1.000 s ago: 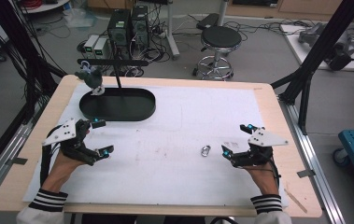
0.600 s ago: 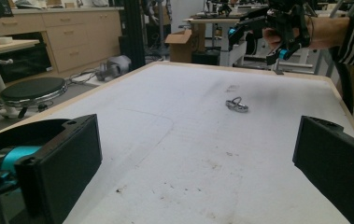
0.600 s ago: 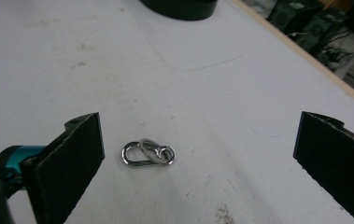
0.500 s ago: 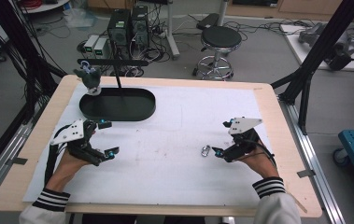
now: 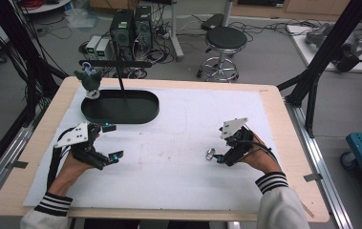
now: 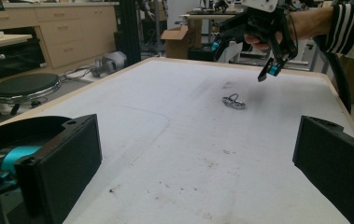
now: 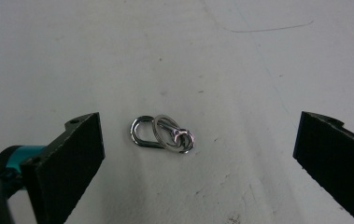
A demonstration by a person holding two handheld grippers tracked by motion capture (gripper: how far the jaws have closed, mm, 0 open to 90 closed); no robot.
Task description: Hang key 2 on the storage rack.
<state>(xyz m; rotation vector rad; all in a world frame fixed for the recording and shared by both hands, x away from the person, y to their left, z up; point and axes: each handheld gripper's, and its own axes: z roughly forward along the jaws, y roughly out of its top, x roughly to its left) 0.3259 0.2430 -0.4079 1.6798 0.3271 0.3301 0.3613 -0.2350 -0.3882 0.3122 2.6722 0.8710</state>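
Right claw point(image 5: 219, 157) moves in over metal clasp point(image 7: 161, 133), jaws wide open; left claw point(image 5: 109, 142) open too. Clasp looks small, stiff, slippery; pinch across oval loop.

Left gripper point(image 6: 198, 163) low over tabletop point(image 6: 165, 154), jaws wide apart, nothing btwn them.
Its two black jaws rise at bottom left & bottom right; teal part shows by the left one. Ahead on the white, smudged sheet lies a small metal clip w/ ring point(image 6: 234, 101), flat, well apart from the jaws. Right gripper point(image 6: 258, 49) hangs above & just beyond clip, held by hand in striped cuff point(image 6: 347, 23), not touching it. Black stool point(image 6: 25, 86) & wooden cabinets point(image 6: 53, 28) at left bkgd.
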